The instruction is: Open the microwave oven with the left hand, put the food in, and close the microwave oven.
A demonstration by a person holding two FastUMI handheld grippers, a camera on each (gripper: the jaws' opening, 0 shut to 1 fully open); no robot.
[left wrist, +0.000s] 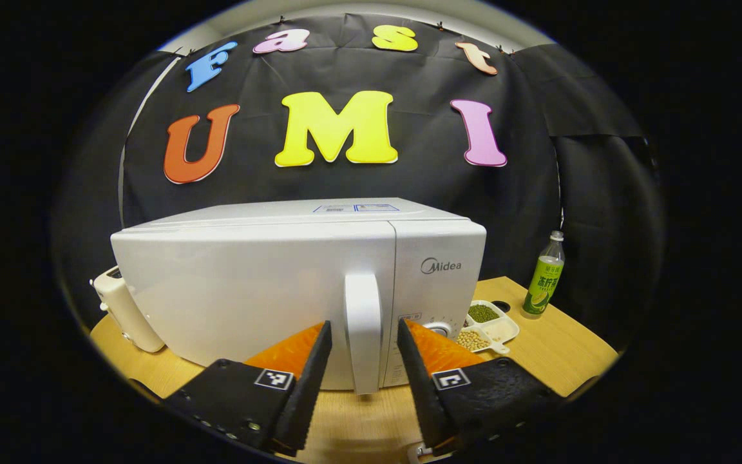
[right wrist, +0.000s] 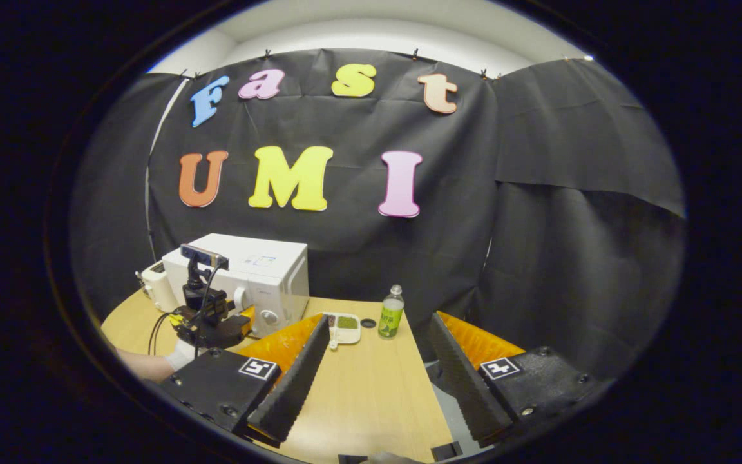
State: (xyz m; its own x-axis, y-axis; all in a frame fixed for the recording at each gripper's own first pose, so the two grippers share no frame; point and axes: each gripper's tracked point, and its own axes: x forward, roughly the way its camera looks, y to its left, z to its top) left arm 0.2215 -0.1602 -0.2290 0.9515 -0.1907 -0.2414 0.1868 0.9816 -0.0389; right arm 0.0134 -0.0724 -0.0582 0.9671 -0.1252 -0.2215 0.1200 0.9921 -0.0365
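A staged recording booth, not a real kitchen: black cloth [right wrist: 538, 212] hangs as walls around a lone wooden tabletop [right wrist: 371, 386] carrying a white microwave oven [left wrist: 294, 283], a small toaster [left wrist: 123, 309], a divided dish of beans [left wrist: 490, 325] and a green-labelled bottle [left wrist: 546, 277].

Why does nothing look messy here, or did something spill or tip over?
Nothing stands out. The microwave sits square on the table with its door shut. The food tray lies flat beside it, its beans inside their compartments. The bottle stands upright. The left gripper is open around the door handle.
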